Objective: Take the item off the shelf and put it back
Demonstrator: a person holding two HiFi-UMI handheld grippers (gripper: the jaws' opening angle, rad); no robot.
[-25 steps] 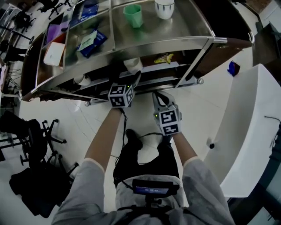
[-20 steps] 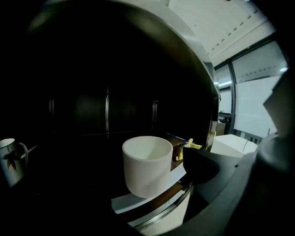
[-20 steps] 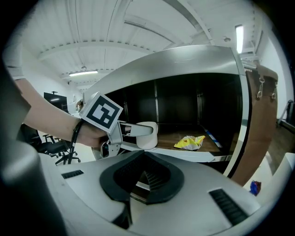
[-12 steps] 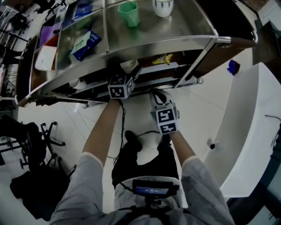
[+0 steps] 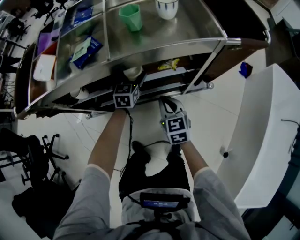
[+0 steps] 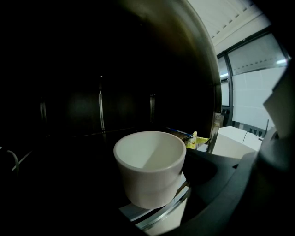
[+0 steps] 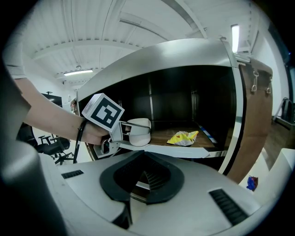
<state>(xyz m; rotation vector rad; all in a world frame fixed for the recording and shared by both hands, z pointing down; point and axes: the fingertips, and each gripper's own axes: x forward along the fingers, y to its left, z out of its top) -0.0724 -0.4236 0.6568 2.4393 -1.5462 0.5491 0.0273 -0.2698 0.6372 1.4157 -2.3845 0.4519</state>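
Most of the left gripper (image 5: 131, 83) is tucked under the steel shelf unit's (image 5: 187, 37) top at upper centre of the head view; only its marker cube sticks out. In its own view the white cup (image 6: 150, 168) fills the middle, standing at the front edge of the lower shelf (image 7: 161, 138). The jaws, set wide, have just been closing round it. One jaw shows dark at the right, against the cup's wall; the other is lost in the blackness at the left. From what I can see it's clasping the cup.

The right gripper (image 5: 166, 101) hangs just below the shelf edge, jaws drawn together on nothing, well short of the cup.

The back of the lower shelf is too dark to read. A crumpled yellow wrapper (image 7: 184, 137) lies right of the cup. On top, a green cup (image 5: 130, 16) stands whole, while a white mug (image 5: 166, 7) is cut off by the upper frame edge, and a blue packet (image 5: 84, 47) lies at the left.

Pale tiled floor (image 5: 220, 112) spreads around, with a white counter (image 5: 262, 140) at the right and black chairs (image 5: 33, 154) at the left.
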